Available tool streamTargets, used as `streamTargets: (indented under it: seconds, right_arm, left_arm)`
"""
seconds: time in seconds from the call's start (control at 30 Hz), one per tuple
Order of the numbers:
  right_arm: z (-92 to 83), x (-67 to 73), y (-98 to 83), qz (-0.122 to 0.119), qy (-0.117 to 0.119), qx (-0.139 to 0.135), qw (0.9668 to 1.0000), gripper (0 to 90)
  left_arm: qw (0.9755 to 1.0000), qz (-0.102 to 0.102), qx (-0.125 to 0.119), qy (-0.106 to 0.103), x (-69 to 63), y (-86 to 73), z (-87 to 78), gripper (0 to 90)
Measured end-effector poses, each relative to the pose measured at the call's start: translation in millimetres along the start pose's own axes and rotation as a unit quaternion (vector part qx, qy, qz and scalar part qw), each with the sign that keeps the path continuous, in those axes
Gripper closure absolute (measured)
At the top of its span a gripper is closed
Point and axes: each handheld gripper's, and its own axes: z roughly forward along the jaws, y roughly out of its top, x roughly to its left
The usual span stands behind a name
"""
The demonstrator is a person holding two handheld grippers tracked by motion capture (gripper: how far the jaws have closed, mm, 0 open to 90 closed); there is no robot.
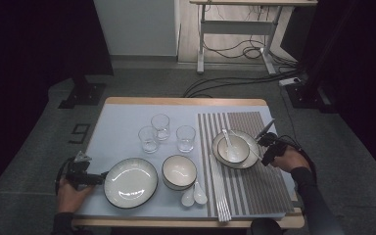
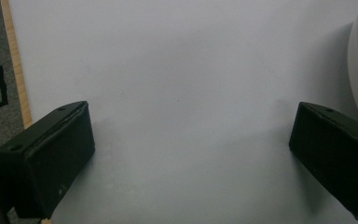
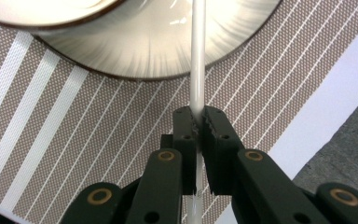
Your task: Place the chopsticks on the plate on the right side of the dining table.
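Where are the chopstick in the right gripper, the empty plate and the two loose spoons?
chopstick (image 3: 197, 56), right gripper view, white shaft above the jaws.
empty plate (image 1: 130, 182), high view, its centre.
two loose spoons (image 1: 194, 195), high view, their bowls.

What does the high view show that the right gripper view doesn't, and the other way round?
The high view alone shows the whole setting: three glasses, the large plate, a bowl, two spoons, and the left gripper beside that plate. The right gripper view alone shows, close up, how the right gripper has its jaws shut on a thin white stick, perhaps a chopstick. Both share the striped placemat, the plate on it and the right gripper itself.
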Motion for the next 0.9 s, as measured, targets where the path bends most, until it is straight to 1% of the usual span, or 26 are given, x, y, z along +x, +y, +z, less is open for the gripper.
streamTargets:
  seconds: [0.47,0.9]
  right_arm:
    - [8.9,4.2,18.3,-0.009,-0.005,0.007,0.9999,84.0]
    - [15.0,6.1,27.9,-0.015,-0.009,0.01,0.9998,83.9]
  left_arm:
    - [1.0,0.0,0.0,0.0,0.0,0.0,0.0,0.0]
    - [1.0,0.0,0.0,0.0,0.1,0.0,0.0,0.0]
